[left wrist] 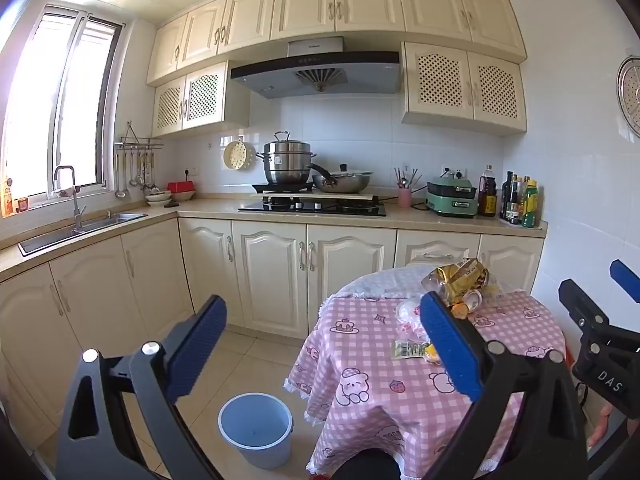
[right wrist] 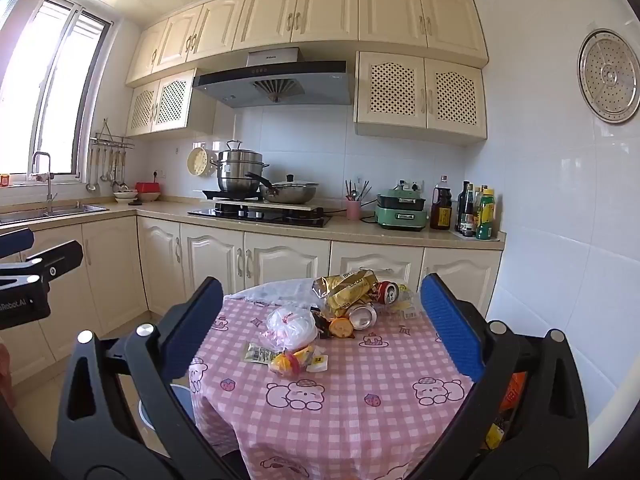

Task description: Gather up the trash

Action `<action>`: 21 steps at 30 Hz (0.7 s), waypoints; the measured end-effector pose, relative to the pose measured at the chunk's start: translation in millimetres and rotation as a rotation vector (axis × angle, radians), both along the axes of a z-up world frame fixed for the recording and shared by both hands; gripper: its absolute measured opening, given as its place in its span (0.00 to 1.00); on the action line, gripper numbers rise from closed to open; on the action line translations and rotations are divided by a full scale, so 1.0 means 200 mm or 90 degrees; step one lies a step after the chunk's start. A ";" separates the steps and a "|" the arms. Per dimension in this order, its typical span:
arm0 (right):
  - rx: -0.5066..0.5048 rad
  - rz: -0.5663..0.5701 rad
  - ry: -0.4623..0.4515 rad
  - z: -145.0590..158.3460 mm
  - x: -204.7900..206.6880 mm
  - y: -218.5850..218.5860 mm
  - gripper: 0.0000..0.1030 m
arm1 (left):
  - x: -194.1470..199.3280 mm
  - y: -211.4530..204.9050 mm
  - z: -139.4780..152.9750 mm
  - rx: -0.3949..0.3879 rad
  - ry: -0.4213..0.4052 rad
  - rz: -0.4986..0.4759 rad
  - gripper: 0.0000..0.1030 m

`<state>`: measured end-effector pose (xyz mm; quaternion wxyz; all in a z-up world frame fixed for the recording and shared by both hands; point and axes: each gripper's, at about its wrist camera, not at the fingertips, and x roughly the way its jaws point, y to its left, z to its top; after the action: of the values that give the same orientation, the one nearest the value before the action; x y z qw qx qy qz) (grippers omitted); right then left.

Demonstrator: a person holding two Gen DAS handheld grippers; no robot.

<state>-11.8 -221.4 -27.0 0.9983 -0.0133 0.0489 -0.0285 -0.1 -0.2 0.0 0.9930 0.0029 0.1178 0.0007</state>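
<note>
Bright daylight pours through the sliding window (left wrist: 60,108) at upper left. Cream panelled cabinets (left wrist: 276,276) line white tiled walls (right wrist: 560,220), a grey range hood (left wrist: 320,74) hangs centre, pale floor tiles (left wrist: 256,364) below.

Background: cream cabinets (right wrist: 280,256) under a beige counter (right wrist: 352,229). Black gas hob (right wrist: 260,213) carries a steel steamer pot (right wrist: 239,170) and a lidded wok (right wrist: 289,192). Range hood (right wrist: 272,82) above. Sink (left wrist: 80,230) by the window (left wrist: 60,112). Green electric cooker (right wrist: 400,207), pink utensil cup (right wrist: 353,209), sauce bottles (right wrist: 476,212) at counter's right end.
</note>
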 end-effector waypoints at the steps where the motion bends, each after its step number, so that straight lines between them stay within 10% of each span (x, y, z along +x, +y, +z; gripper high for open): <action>1: 0.000 0.000 -0.001 0.00 0.00 0.00 0.94 | 0.00 0.00 0.00 0.000 0.000 0.001 0.92; 21: 0.010 0.003 0.013 -0.07 0.03 0.00 0.94 | 0.03 -0.04 -0.10 0.002 0.011 -0.001 0.92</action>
<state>-5.0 -220.7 -40.3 0.9979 -0.0060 0.0591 -0.0254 5.0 -7.8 -19.4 0.9920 0.0045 0.1263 -0.0002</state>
